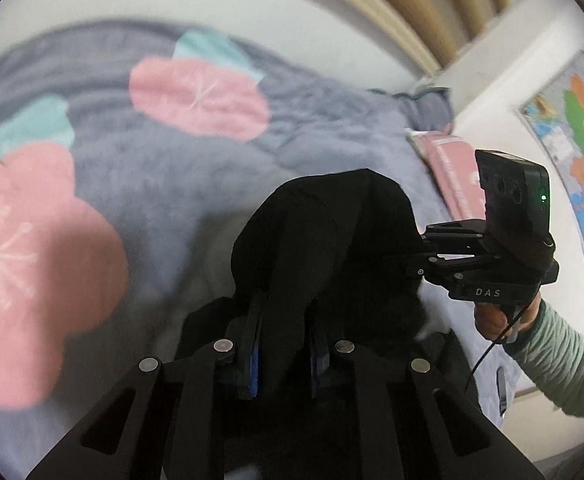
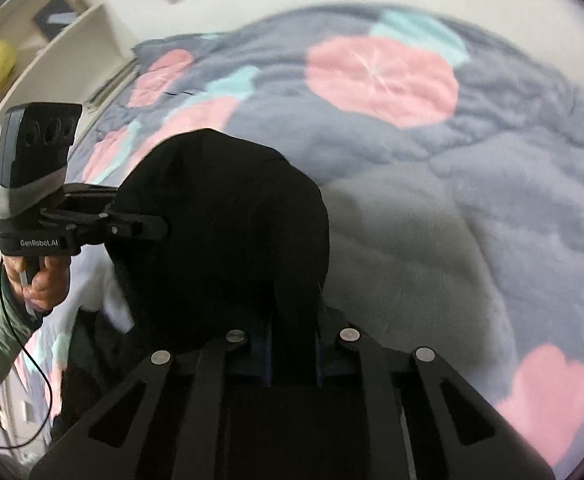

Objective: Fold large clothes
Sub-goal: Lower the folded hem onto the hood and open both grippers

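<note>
A black garment [image 1: 324, 236] hangs bunched in the air above the bed, held between both grippers. My left gripper [image 1: 284, 344] is shut on a fold of it, the cloth draped over the fingers. My right gripper [image 2: 292, 320] is shut on another fold of the same black garment [image 2: 228, 216]. The right gripper also shows in the left wrist view [image 1: 424, 256], pressed into the cloth from the right. The left gripper shows in the right wrist view [image 2: 160, 226], pinching the cloth from the left. The fingertips are hidden by fabric.
A grey quilt [image 1: 196, 168] with pink and teal flower patches covers the bed below. A pink pillow [image 1: 452, 168] lies at the bed's far end. A map [image 1: 576, 148] hangs on the right wall. White shelves [image 2: 52, 44] with a yellow ball stand at left.
</note>
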The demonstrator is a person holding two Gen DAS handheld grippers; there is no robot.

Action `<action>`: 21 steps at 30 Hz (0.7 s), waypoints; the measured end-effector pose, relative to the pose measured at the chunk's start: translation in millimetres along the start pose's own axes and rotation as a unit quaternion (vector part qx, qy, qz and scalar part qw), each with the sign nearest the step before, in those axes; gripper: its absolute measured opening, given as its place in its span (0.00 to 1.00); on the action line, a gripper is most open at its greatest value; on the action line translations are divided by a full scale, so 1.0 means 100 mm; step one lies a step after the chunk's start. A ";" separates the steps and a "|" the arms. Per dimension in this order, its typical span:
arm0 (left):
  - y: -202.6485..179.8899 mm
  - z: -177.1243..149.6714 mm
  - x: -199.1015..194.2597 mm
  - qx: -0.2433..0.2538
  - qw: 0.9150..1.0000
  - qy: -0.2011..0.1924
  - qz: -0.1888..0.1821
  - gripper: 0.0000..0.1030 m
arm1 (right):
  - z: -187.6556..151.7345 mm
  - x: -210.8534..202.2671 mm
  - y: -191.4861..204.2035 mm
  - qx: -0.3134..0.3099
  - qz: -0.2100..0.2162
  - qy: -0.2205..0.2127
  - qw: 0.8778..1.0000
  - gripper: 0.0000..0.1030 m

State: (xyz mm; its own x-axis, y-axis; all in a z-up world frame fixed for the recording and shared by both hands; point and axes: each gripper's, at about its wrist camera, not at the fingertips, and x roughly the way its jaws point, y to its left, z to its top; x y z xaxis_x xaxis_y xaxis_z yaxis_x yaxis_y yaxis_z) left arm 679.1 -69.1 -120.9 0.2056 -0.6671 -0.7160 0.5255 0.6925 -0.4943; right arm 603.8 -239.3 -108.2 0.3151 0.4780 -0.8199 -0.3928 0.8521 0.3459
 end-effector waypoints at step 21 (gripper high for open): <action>-1.45 -2.72 -1.12 0.010 0.998 0.056 0.021 0.18 | -2.65 -1.07 1.94 -0.077 -0.093 0.011 0.993 0.24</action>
State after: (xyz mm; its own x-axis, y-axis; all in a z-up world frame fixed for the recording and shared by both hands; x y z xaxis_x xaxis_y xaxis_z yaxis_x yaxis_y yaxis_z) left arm 355.2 -19.6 -103.1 0.1339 -0.6021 -0.7871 0.5352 0.7124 -0.4539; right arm 265.4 -182.1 -73.9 0.3756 0.3091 -0.8737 -0.4583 0.8814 0.1148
